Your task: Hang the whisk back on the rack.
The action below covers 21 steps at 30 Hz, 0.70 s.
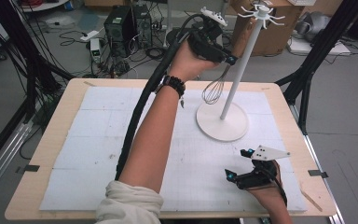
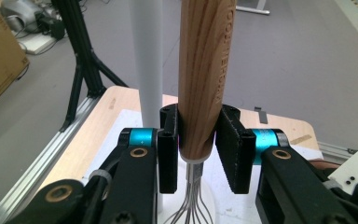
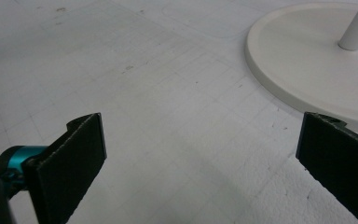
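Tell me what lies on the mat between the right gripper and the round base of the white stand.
Nothing: in the right gripper view, bare white mat runs from the open right gripper up to the stand's base.

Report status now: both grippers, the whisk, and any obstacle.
Left gripper shut on whisk handle, held aloft. Right gripper open, low over mat. White stand pole close beside whisk.
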Available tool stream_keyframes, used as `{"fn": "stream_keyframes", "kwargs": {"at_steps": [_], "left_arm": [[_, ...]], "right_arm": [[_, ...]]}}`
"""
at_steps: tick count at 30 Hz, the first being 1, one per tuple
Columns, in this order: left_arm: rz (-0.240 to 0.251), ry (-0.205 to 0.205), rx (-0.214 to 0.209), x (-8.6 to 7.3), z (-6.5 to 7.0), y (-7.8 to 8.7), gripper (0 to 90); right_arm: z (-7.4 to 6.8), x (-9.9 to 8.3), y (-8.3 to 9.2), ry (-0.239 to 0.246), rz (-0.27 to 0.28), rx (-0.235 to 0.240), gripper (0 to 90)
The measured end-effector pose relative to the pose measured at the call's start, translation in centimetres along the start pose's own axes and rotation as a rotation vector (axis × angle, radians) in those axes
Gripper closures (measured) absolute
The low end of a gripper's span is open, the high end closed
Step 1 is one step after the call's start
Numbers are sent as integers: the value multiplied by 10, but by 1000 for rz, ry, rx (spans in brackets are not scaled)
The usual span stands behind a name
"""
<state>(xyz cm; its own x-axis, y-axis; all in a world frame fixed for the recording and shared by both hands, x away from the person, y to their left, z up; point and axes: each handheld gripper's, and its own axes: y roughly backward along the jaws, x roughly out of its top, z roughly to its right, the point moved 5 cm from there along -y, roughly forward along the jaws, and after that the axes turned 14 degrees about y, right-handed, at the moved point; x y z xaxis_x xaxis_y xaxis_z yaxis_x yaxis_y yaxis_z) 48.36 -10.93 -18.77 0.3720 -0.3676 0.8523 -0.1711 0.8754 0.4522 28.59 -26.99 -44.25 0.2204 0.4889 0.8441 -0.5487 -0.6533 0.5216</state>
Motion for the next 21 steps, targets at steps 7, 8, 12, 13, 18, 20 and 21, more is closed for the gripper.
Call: {"fn": "stream_keyframes", "kwargs": {"at_steps": [7,8,12,13,18,20,21], "left_arm": [[-8,31,37,-4,-3,1,498],[-12,42,33,-7,-3,2,495],[-16,48,21,-21,-4,8,478],[-27,65,30,-30,-6,13,470],[-32,89,47,-47,-7,24,419],[-42,84,61,-56,-7,30,387],[-48,80,81,-65,-6,37,370]], "right_arm": [[0,0,0,4,-2,-1,6],[-1,0,0,7,-2,2,6],[-1,1,-1,12,-3,3,6],[-2,1,-1,10,-4,3,6],[-4,2,-2,13,-13,5,6],[-5,2,-3,17,-16,5,6],[-5,2,-3,20,-16,7,6]]}}
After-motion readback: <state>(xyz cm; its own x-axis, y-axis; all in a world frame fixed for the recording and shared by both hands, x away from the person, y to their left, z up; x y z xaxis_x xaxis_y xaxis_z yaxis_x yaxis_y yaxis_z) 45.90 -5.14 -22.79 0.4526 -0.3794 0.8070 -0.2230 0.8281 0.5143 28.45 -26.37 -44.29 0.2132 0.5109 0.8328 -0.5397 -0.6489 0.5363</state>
